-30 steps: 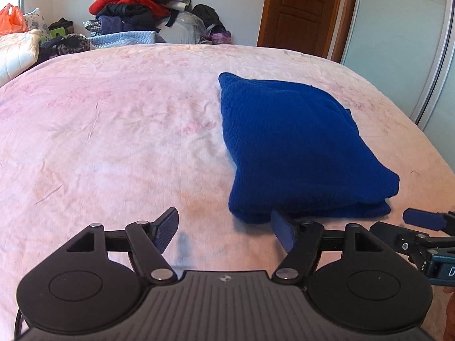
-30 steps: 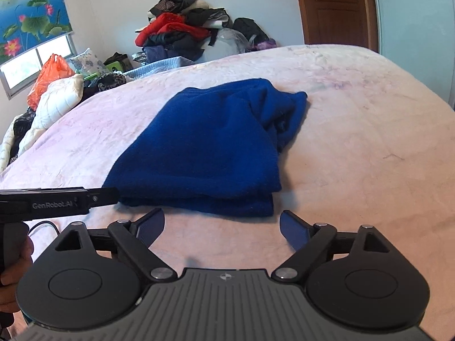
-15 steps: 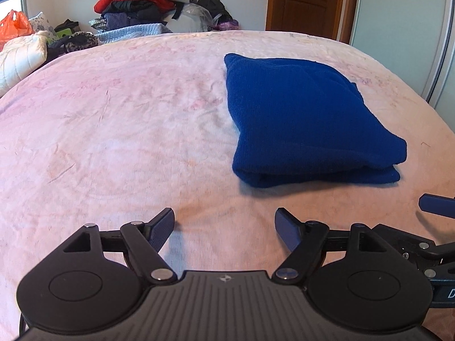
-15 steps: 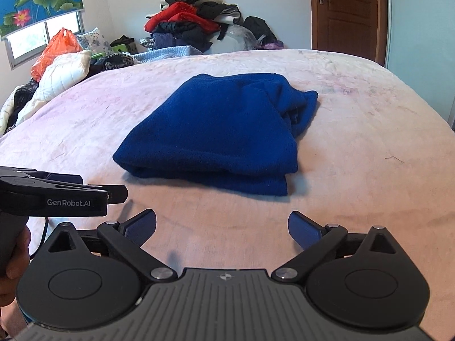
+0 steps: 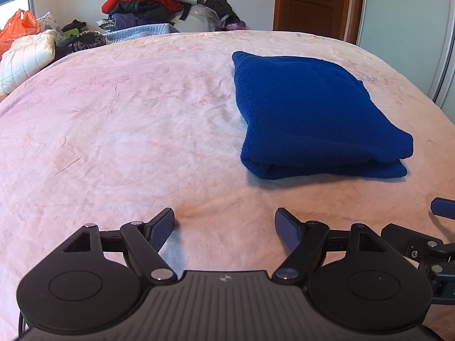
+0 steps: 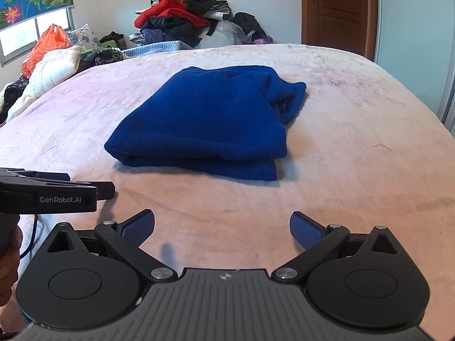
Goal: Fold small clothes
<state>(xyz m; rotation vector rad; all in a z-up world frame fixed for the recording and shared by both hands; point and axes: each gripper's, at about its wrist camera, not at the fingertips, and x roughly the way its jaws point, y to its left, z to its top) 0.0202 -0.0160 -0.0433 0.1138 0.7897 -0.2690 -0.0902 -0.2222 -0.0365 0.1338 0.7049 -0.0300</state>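
- Blue garment [image 5: 315, 113]: folded into a layered rectangle, lying flat on pink bedspread [image 5: 128, 119]; right of centre in left wrist view, mid-bed in right wrist view. Far right corner bunched, not square.
- Left gripper [image 5: 224, 227]: jaws spread, nothing btwn pads; has just been opening. Sits short of garment's near edge, not touching it.
- Right gripper [image 6: 221, 228]: jaws spread very wide, nothing btwn them; also just been opening. Clear of garment.
- Grippers side by side, near edge of bed.
- Bkgd: clothes pile [image 6: 182, 20] against far wall, wooden door [image 6: 335, 8], orange bag [image 6: 45, 45] at left.
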